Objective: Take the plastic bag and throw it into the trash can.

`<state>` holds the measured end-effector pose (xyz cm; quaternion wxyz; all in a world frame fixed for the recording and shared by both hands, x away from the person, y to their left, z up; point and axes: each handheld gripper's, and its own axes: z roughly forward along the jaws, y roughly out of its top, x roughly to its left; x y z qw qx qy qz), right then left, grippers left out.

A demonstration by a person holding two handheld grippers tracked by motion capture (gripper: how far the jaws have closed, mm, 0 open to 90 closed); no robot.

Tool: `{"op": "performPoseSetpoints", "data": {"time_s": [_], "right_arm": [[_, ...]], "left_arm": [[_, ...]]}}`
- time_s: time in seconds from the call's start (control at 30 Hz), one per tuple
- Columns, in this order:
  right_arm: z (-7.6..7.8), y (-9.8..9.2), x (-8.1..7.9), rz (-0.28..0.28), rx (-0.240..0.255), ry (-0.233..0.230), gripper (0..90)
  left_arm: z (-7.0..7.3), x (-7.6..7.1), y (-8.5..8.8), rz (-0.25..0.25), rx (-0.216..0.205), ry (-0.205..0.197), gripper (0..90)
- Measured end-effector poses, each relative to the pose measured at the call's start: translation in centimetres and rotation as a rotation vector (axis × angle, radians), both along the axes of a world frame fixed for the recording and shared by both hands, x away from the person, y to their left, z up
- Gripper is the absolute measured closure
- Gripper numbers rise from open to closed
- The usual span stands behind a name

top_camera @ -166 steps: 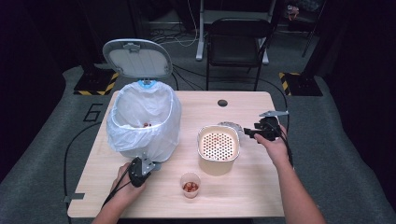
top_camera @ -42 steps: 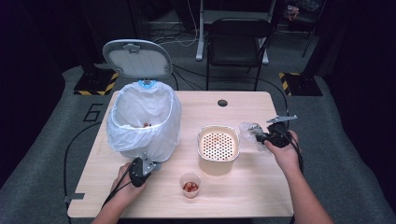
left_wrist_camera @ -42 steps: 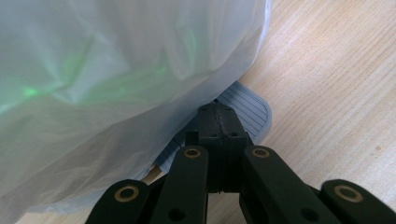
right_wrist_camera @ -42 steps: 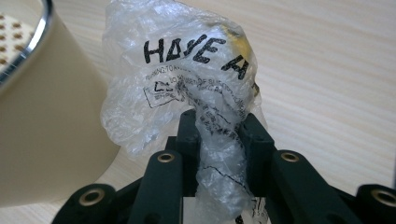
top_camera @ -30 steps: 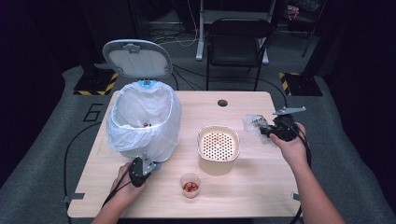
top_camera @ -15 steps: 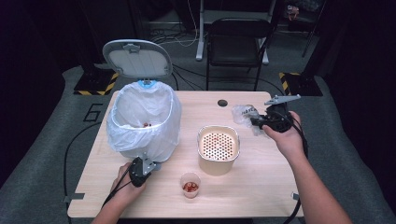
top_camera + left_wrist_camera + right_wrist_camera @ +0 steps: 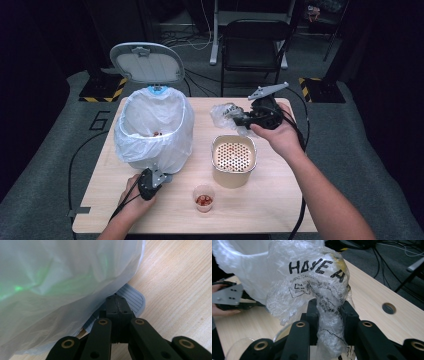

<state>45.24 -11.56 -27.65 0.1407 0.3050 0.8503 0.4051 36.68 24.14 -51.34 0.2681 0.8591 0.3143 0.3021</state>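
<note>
My right gripper (image 7: pixel 239 119) (image 7: pixel 328 312) is shut on a crumpled clear plastic bag (image 7: pixel 223 114) (image 7: pixel 312 282) with black print, held above the table behind the beige perforated container (image 7: pixel 233 159). A bin lined with a white bag (image 7: pixel 154 130) stands at the left with its lid (image 7: pixel 146 62) up. My left gripper (image 7: pixel 150 181) (image 7: pixel 117 305) is shut, its tips resting on the bin's grey ribbed pedal (image 7: pixel 132 298) under the bag's hem. A small clear cup (image 7: pixel 203 197) with red bits stands near the front edge.
The wooden table (image 7: pixel 280 200) has a round cable hole (image 7: pixel 388 308) at the back. A black chair (image 7: pixel 255 45) stands behind the table. Cables trail off both grippers to the floor.
My right gripper has carried the crumpled plastic bag from the table's right side leftward and toward the back, behind the beige container. The left gripper has stayed at the pedal.
</note>
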Motion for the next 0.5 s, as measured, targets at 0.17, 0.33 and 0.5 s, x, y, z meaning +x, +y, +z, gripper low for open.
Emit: {"op": "performPoseSetpoints", "data": {"time_s": [0.17, 0.33, 0.5], "right_arm": [[1.0, 2.2, 0.1, 0.037, -0.006, 0.006, 73.1], [1.3, 3.5, 0.2, 0.065, 0.001, 0.009, 73.1], [1.7, 4.6, 0.3, 0.090, 0.005, 0.019, 73.1]], "left_arm": [[0.0, 0.0, -0.1, 0.009, -0.007, 0.006, 90.0], [0.0, 0.0, 0.0, 0.010, -0.011, 0.009, 90.0], [0.0, 0.1, 0.1, -0.003, -0.013, 0.006, 90.0]]}}
